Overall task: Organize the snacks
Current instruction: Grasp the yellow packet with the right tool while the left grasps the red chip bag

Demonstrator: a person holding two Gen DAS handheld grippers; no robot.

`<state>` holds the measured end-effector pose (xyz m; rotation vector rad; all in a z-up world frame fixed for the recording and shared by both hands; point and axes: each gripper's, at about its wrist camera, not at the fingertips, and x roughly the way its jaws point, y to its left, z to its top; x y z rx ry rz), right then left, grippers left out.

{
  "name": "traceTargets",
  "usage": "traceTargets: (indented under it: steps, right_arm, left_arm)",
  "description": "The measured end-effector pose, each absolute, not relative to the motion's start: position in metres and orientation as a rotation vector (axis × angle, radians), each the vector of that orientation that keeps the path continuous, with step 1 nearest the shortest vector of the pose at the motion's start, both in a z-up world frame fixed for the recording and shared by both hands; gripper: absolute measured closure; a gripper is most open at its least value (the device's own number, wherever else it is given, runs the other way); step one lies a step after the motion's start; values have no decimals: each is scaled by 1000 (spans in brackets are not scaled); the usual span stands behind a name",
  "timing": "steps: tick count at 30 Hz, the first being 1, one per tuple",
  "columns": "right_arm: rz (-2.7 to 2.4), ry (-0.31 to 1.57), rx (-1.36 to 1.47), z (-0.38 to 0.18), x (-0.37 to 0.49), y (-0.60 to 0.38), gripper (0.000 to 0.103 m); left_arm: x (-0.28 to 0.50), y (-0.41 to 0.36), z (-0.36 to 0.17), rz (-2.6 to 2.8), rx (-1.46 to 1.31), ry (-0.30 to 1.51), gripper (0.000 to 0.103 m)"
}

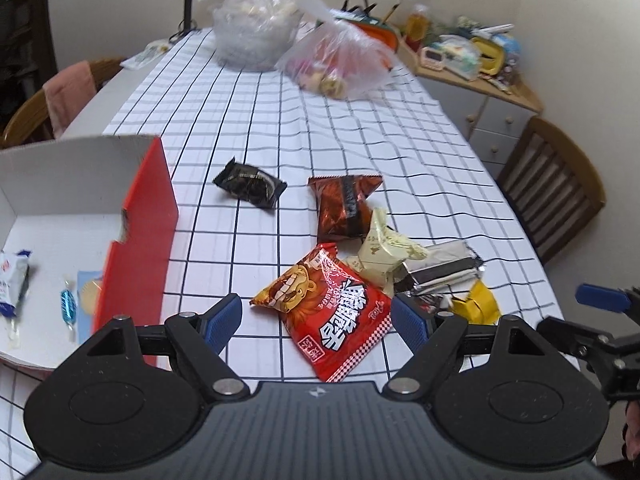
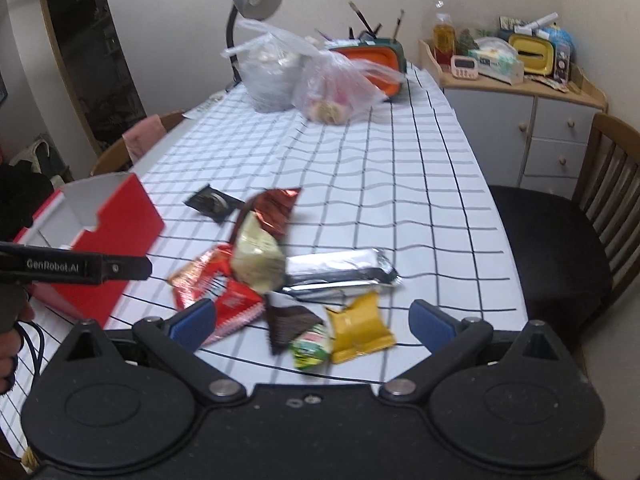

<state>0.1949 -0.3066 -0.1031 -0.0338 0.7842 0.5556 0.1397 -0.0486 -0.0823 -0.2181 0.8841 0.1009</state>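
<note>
Several snack packets lay heaped on the checked surface [image 1: 360, 128] ahead of me, and I had the left gripper [image 1: 318, 320] spread wide with the red lion packet [image 1: 326, 308] between its fingers, untouched. My right gripper [image 2: 312, 322] was equally wide, its fingers flanking the yellow wrapper [image 2: 360, 328] and green-labelled packet [image 2: 312, 346]. Beyond the left fingers sat the red box [image 1: 136, 232], holding a blue-striped candy [image 1: 68, 306].

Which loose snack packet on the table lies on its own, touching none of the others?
The black packet, nearest the red box. Bare cloth shows all round it, while the other packets lie overlapping in one heap.
</note>
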Motion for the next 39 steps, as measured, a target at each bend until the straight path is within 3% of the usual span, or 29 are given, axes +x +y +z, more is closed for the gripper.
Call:
traceTargets:
  steps: [24,39]
  right_arm:
    - [603,873,-145,-155,249,-312,4]
    - [558,877,-261,-177,259,-294,22]
  left_arm:
    - [216,-43,-147,355,-556,1108,22]
    - [230,-45,-163,395,-547,1145,21]
